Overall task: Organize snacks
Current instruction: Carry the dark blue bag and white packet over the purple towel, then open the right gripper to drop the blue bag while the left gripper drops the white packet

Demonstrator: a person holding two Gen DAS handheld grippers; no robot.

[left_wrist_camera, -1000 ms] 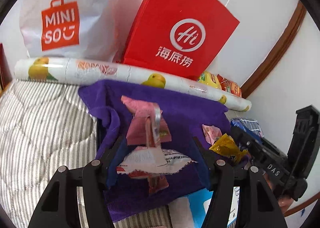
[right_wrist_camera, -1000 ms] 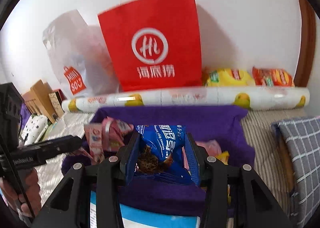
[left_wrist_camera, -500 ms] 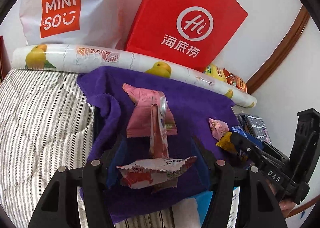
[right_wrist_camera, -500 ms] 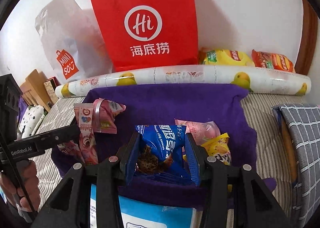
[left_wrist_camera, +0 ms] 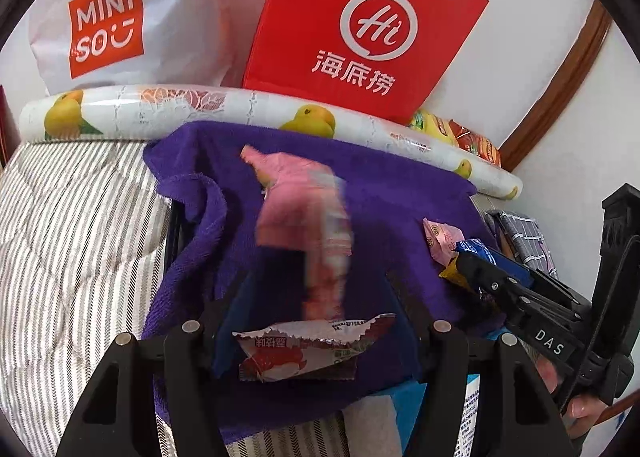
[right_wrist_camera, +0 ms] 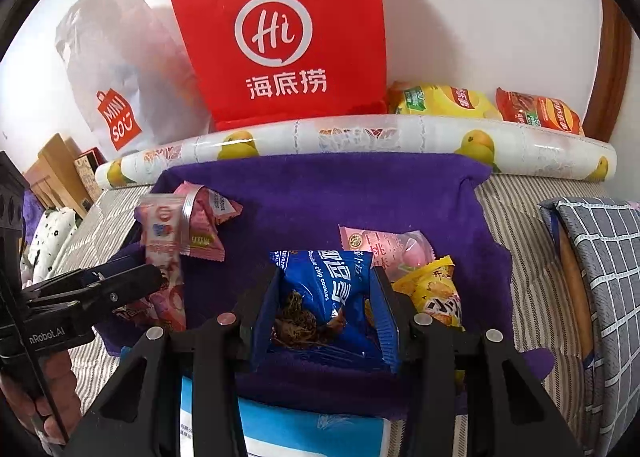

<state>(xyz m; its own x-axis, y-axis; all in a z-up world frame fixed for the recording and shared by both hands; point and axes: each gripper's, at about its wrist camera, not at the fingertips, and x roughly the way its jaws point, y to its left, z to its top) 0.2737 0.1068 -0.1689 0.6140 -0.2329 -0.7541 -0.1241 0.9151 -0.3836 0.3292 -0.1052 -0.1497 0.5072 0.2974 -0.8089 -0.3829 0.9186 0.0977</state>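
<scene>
A purple towel [left_wrist_camera: 400, 197] lines a basket on the bed; it also shows in the right wrist view [right_wrist_camera: 320, 197]. My left gripper [left_wrist_camera: 316, 321] stands wide open above it. A red-and-white snack packet [left_wrist_camera: 308, 349] lies between its jaws, and pink packets [left_wrist_camera: 304, 209] are blurred in front. My right gripper [right_wrist_camera: 326, 305] is shut on a blue chocolate chip cookie bag [right_wrist_camera: 328, 289] over the towel. A pink peach packet [right_wrist_camera: 384, 247] and a yellow packet [right_wrist_camera: 432, 289] lie to its right. The left gripper [right_wrist_camera: 132, 283] shows at the left beside pink packets [right_wrist_camera: 176, 233].
A red paper bag [right_wrist_camera: 280, 37] and a white Miniso bag [right_wrist_camera: 116, 73] stand against the wall behind a rolled fruit-print mat [right_wrist_camera: 360, 141]. Yellow and red chip bags [right_wrist_camera: 480, 105] lie behind the mat. A grey checked cushion [right_wrist_camera: 600, 277] is at the right.
The left gripper's packets have slipped: the red-and-white packet sank lower between the open jaws, the pink ones are in motion blur. Both grippers moved closer over the towel. The right still holds the blue bag.
</scene>
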